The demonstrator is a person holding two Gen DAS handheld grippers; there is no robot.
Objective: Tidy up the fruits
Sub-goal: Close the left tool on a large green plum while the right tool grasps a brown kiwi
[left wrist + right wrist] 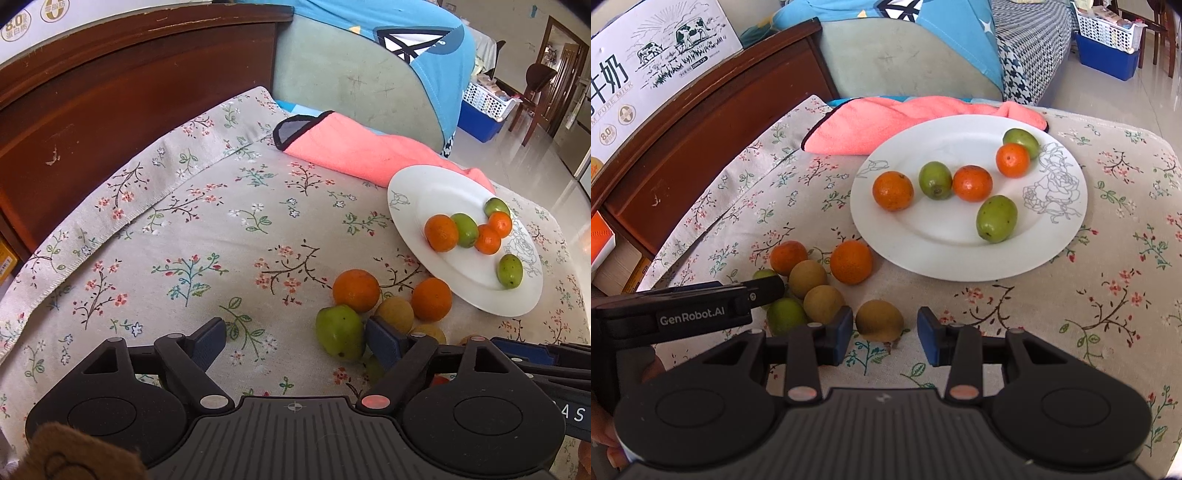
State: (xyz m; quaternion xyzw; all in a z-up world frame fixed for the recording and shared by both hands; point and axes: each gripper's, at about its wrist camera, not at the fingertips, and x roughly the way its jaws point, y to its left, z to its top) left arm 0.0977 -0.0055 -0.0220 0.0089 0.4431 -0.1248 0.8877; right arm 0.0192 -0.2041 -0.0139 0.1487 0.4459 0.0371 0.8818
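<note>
The right hand-held gripper point(885, 334) is held wide open, a brown fruit point(879, 319) lying between its fingers, ungripped. The left hand-held gripper point(295, 341) is spread wide beside a green fruit point(340, 331). Beyond, three orange and three green fruits are counted on the white plate point(945, 254) on the table point(1089, 295).

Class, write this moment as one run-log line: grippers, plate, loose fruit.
left gripper: open, beside green fruit | right gripper: open, before brown fruit | plate: oranges and green fruits | cloth: fruit left
</note>
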